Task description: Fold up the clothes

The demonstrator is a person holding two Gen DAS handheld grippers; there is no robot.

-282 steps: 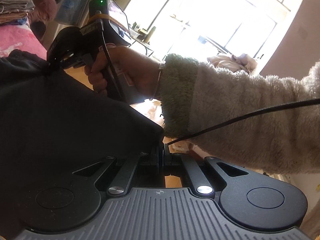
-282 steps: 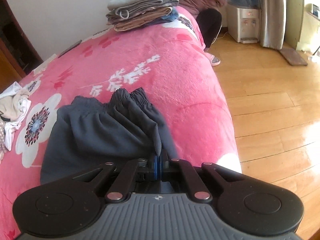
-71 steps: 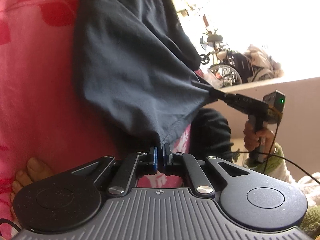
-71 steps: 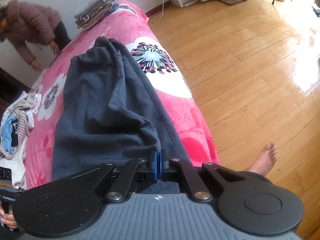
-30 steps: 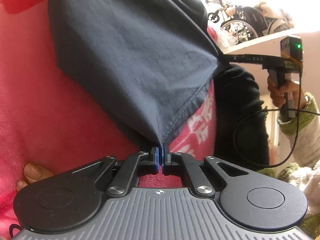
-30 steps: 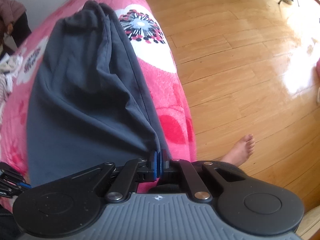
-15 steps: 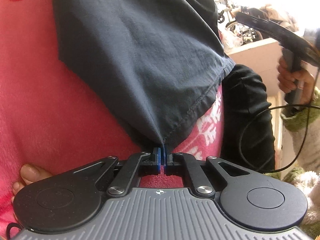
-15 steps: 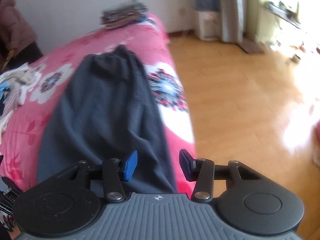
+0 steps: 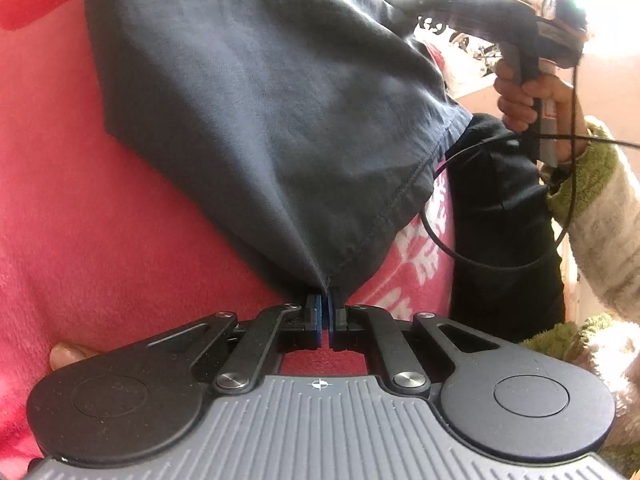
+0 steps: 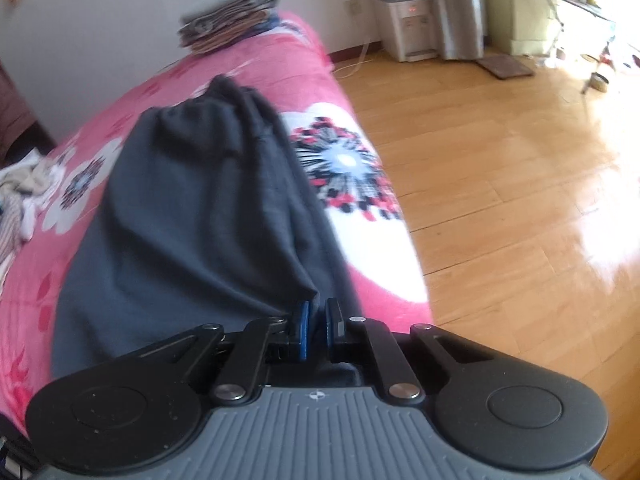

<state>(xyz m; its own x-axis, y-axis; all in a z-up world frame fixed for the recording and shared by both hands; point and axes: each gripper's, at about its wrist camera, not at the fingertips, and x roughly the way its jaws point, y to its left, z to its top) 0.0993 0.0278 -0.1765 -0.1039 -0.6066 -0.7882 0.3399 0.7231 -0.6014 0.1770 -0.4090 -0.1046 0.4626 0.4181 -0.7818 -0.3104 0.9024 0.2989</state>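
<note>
1. Pink bed [image 10: 360, 184] carries the trousers [image 10: 192, 208], laid lengthwise near its floor-side edge, waistband far, hem at you.
2. Your left gripper [image 9: 324, 316] has its jaws pinching one hem corner; keep that pinch firm and low.
3. Your right gripper [image 10: 316, 320] has its jaws a little apart with the other corner at their tips; take a full bite of both layers before pulling.
4. Keep the hem taut and level between both grippers, so any fold lands square.
</note>
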